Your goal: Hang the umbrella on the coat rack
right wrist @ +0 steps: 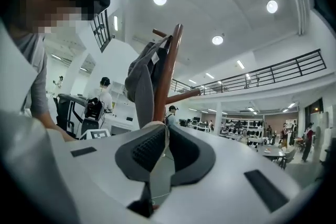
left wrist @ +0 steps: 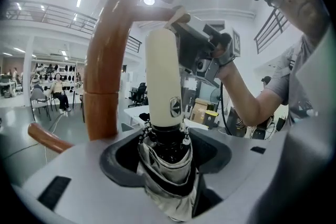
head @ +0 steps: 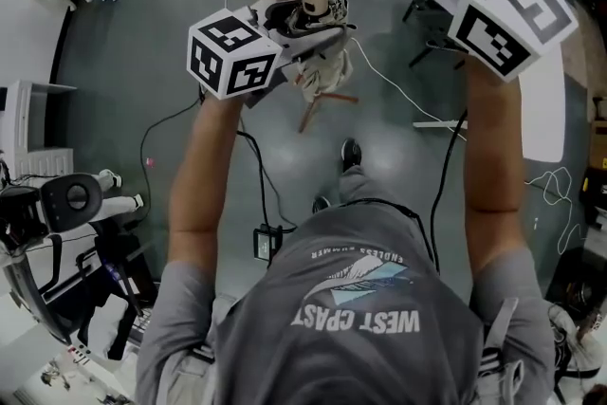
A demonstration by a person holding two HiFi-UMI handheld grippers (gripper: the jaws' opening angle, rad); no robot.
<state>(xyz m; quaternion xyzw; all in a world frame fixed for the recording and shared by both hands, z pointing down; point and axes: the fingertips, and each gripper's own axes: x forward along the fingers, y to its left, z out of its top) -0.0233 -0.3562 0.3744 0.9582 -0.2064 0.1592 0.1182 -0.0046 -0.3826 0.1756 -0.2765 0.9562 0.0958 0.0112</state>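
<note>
Umbrella (left wrist: 164,78): folded compact, cream handle with button, crumpled silver-grey canopy. It sits upright between the left gripper (left wrist: 167,153) fingers, clamped at the canopy, handle sticking out past the tips. Cream strap (left wrist: 177,12) runs off the handle top into the right gripper (right wrist: 160,136) fingers. Coat rack (left wrist: 105,76): brown wood, pole just beyond the left fingertips.

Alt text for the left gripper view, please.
A folded umbrella, cream handle up, is clamped between the jaws of the left hand-held gripper. Behind it stands the brown wooden coat rack; at right the person's arm holds the right hand-held gripper near the handle's top.
</note>
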